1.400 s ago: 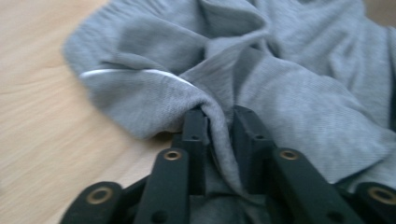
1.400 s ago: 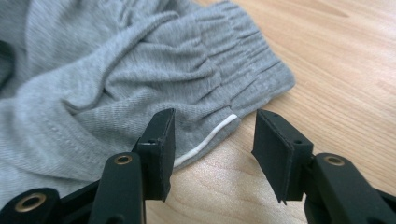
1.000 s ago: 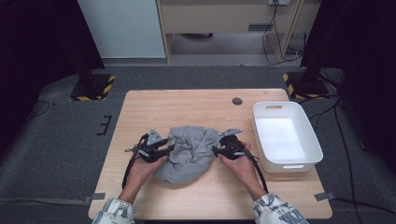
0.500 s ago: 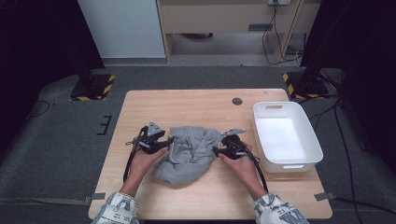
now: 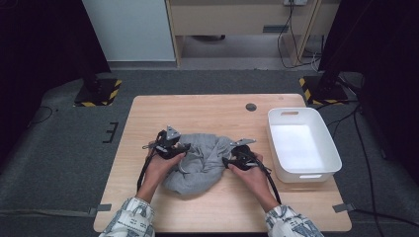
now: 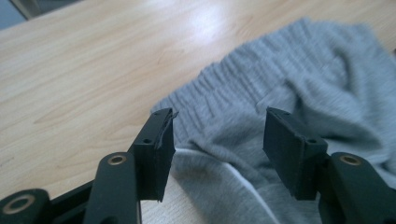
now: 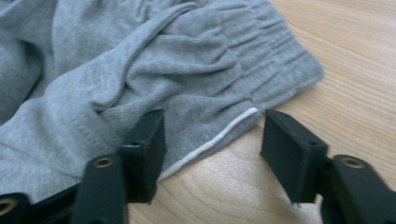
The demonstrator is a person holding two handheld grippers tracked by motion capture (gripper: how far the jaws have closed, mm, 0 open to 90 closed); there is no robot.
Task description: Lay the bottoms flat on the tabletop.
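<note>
A grey knit garment [image 5: 200, 160] with a ribbed elastic waistband and a thin white trim line lies crumpled in a loose heap on the table [image 5: 207, 111], nearer its front edge than its back.

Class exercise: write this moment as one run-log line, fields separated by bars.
item: grey garment crumpled on table | left tool: open, just opening, over waistband | right tool: open at white-piped edge | white bin: empty

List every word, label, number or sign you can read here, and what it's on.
None can be read. The grey garment, white bin and table bear no writing. The yellow-and-black hazard stripes on the floor stands carry no text. The patterned sleeves are too small to tell.
</note>
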